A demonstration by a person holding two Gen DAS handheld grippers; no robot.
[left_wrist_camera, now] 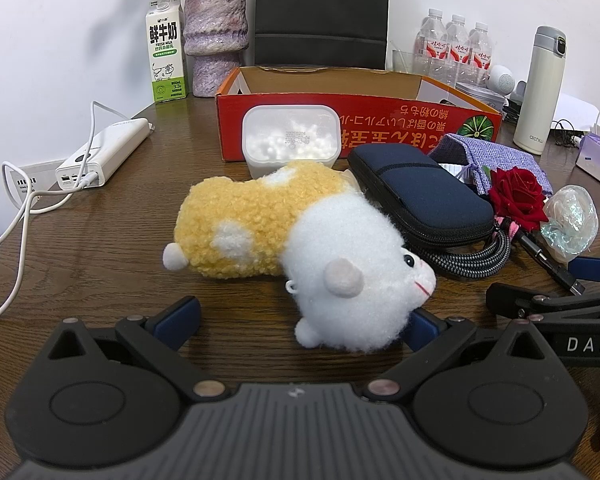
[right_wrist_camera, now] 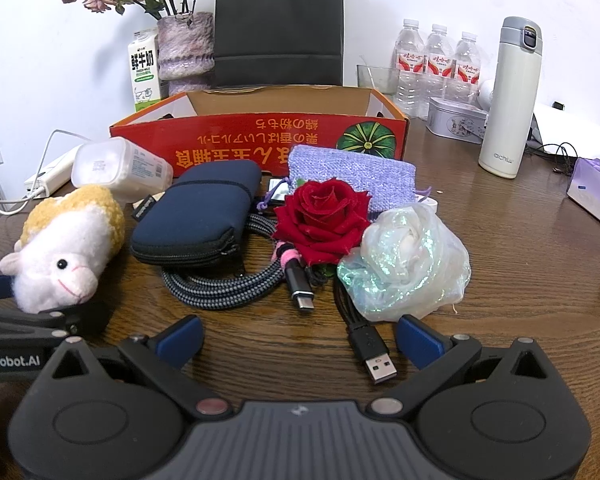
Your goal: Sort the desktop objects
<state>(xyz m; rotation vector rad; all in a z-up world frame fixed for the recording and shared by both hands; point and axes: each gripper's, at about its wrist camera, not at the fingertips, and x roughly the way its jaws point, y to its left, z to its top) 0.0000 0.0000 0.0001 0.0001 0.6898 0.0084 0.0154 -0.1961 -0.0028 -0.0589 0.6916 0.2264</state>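
Fleecy yellow-and-white, the plush hamster point(left_wrist_camera: 296, 248) lies on its side on the desk point(left_wrist_camera: 100, 248), just before the red cardboard box point(left_wrist_camera: 356, 128). Left tongs point(left_wrist_camera: 306, 320) stand wide open around its white head, gripping nothing. Right tongs point(right_wrist_camera: 298, 336) are equally spread and empty before the charging cables point(right_wrist_camera: 236, 284). Soft and likely very light, the toy should squash under pressure; the plump body offers the surest hold.
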